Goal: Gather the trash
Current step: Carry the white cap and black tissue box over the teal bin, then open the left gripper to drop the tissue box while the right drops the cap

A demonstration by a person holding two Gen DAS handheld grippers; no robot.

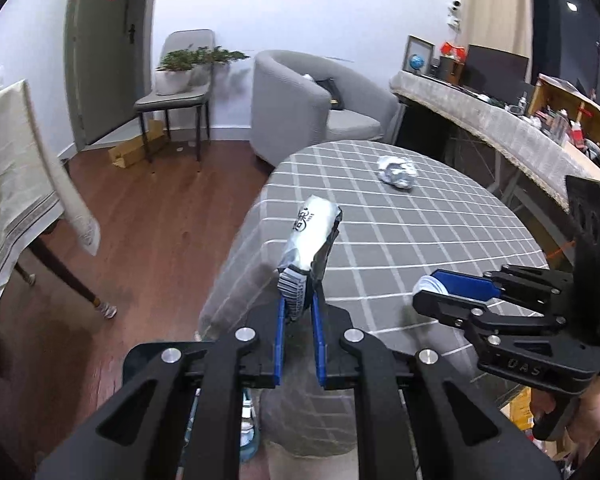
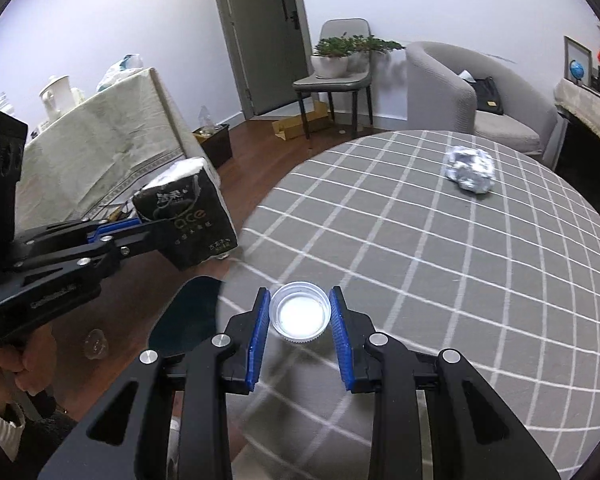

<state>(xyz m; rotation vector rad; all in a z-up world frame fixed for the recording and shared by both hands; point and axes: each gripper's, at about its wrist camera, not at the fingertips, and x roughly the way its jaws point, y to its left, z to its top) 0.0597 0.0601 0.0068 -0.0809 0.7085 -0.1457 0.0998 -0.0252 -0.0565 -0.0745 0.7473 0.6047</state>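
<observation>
My left gripper (image 1: pixel 298 300) is shut on a black and silver tissue packet (image 1: pixel 310 240), held over the left edge of the round table (image 1: pixel 420 220). In the right wrist view that left gripper (image 2: pixel 148 228) comes in from the left with the black packet (image 2: pixel 188 216) in its jaws, over the floor beside the table (image 2: pixel 420 260). My right gripper (image 2: pixel 299 294) is shut on a white bottle cap (image 2: pixel 299 314), open side up. From the left wrist, the right gripper (image 1: pixel 432 290) and its cap (image 1: pixel 430 286) show above the cloth. A crumpled silver wrapper (image 1: pixel 396 170) (image 2: pixel 470 172) lies on the far side.
A grey armchair (image 1: pixel 300 104) and a chair with a potted plant (image 1: pixel 176 80) stand beyond the table. A beige-clothed table (image 2: pixel 100 160) is at the left, with a dark bin (image 2: pixel 216 144) on the floor beside it. A long counter (image 1: pixel 500 120) runs along the right.
</observation>
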